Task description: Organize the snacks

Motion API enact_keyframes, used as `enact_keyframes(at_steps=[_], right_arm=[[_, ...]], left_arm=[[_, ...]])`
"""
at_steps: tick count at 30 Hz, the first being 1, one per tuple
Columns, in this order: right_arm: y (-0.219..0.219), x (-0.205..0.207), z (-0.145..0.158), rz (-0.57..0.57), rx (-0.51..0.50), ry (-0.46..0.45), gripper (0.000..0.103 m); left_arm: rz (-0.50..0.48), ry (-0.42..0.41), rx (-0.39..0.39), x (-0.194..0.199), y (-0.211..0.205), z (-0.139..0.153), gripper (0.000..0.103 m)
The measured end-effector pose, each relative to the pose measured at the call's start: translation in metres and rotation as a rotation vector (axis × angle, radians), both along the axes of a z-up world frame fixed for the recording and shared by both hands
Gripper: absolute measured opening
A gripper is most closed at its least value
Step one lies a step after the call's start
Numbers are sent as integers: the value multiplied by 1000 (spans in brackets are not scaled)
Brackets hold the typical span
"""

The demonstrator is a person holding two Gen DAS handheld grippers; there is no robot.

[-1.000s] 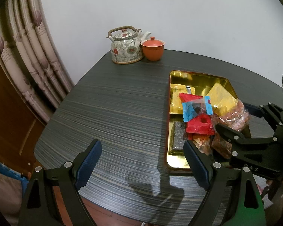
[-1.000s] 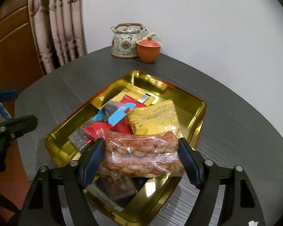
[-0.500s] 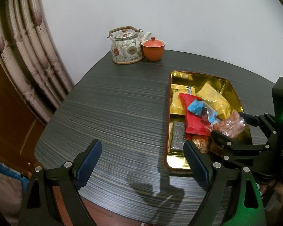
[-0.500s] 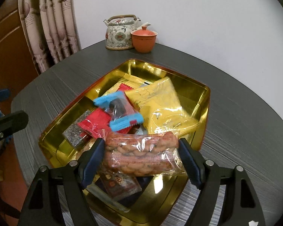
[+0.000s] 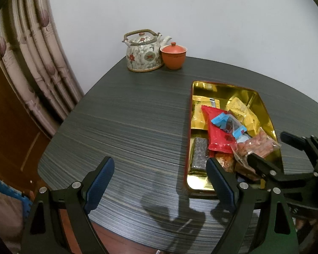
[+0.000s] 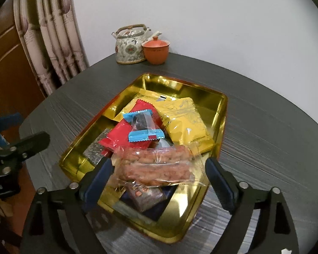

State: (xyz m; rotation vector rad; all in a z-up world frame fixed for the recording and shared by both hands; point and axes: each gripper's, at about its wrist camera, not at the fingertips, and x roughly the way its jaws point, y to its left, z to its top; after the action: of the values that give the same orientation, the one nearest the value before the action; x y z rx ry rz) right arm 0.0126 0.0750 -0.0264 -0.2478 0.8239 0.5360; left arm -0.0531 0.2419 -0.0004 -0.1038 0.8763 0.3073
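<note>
A gold tray (image 6: 222, 110) on the dark table holds a pile of snacks: a yellow bag (image 6: 184, 118), a red packet (image 6: 120, 135), a blue-ended packet (image 6: 142, 127) and a dark bar (image 6: 95, 150). A clear bag of peanuts (image 6: 156, 165) lies on the near end of the pile. My right gripper (image 6: 159, 169) straddles that bag with its jaws opening; the right pad stands clear of it. In the left wrist view the peanut bag (image 5: 256, 146) rests by the right gripper (image 5: 273, 150). My left gripper (image 5: 160, 165) hangs open over bare table left of the tray (image 5: 262, 105), with nothing between its fingers.
A flowered teapot (image 5: 143, 50) and an orange lidded cup (image 5: 173, 56) stand at the table's far edge by the white wall. A curtain (image 5: 31, 63) and a wooden door are to the left. The table's front edge runs just under my left gripper.
My right gripper's jaws have spread and let go of the peanut bag, which now rests on the pile. The right wrist has rolled a little. The left gripper has not moved.
</note>
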Motion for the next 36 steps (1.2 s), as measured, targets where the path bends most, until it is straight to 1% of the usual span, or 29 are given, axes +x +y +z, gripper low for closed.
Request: enact_keyframes(at_steps=[5, 9, 12, 24, 36], right_arm=[[-5, -12, 6, -42, -15, -15, 100], [-9, -22, 5, -84, -28, -13, 102], [-12, -25, 2, -92, -27, 22, 102], [-19, -33, -4, -125, -19, 65, 102], [-20, -34, -5, -128, -26, 72, 102]], left_arm=[[7, 0, 16, -1, -1, 0, 88], [7, 1, 34, -1, -4, 0, 88], [6, 1, 54, -1, -6, 0, 88], [-3, 1, 61, -2, -9, 1, 88], [-10, 1, 70, -2, -12, 1, 88]])
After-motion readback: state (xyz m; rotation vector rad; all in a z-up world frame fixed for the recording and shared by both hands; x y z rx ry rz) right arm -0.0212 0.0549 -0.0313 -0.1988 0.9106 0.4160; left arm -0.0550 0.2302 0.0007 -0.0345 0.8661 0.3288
